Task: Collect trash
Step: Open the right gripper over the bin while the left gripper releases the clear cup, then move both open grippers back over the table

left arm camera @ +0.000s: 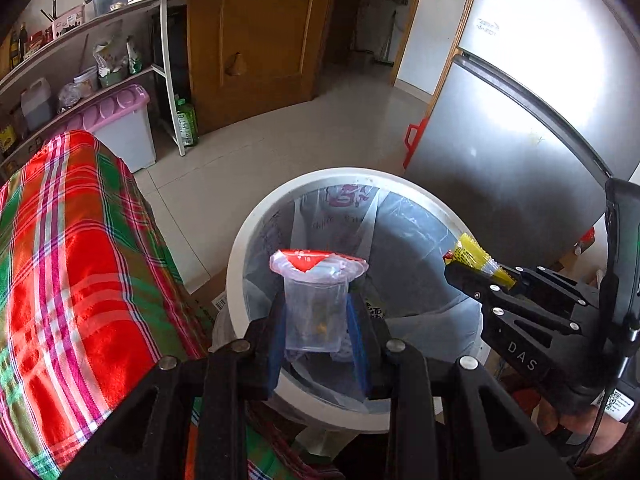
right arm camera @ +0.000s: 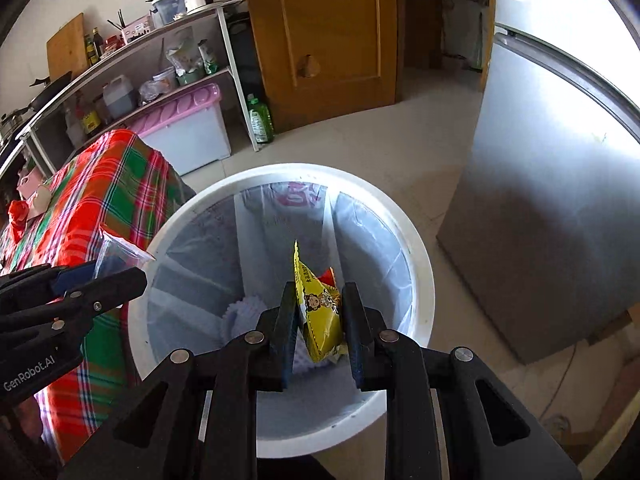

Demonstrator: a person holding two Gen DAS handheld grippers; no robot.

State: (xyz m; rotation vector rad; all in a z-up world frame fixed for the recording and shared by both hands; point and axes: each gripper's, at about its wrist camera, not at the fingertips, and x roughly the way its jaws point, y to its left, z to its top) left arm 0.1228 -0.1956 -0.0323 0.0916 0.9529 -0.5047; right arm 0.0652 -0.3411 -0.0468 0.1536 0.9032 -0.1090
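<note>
Left tongs [left arm camera: 316, 320] clenched on clear plastic cup [left arm camera: 314, 312], blue pads against both cup walls; cup upright, torn red-and-white foil lid [left arm camera: 316, 260] on its rim, some residue at the bottom. Held above the open mouth of white trash bin [left arm camera: 240, 248], near the bin's side closest to the surface.

Right tongs [right arm camera: 318, 320] grasping yellow snack wrapper [right arm camera: 320, 312]: left pad pressed on it, right pad close alongside with a thin gap showing. Wrapper stands on edge, printed cartoon figure facing the camera, a red scrap behind it. Also above the bin mouth, toward the fridge side. In the left wrist view the same wrapper pokes out of the tongs' tip over the bin's right rim.

Bin lined with clear plastic bag [right arm camera: 360, 232]; white crumpled material lying at the bottom. Bin on tiled floor [right arm camera: 360, 136], just beside the surface covered in red-green plaid cloth [left arm camera: 80, 260]. Cardboard with a barcode label wedged between bin and surface.

Grey fridge [right arm camera: 540, 200] to the right of the bin. Wooden door [right arm camera: 328, 40] beyond. Shelf rack [right arm camera: 160, 60] on the left with bottles, bags, a kettle on top; pink-lidded storage box [right arm camera: 188, 128] under it; green bottle [right arm camera: 260, 120] at the rack leg.
</note>
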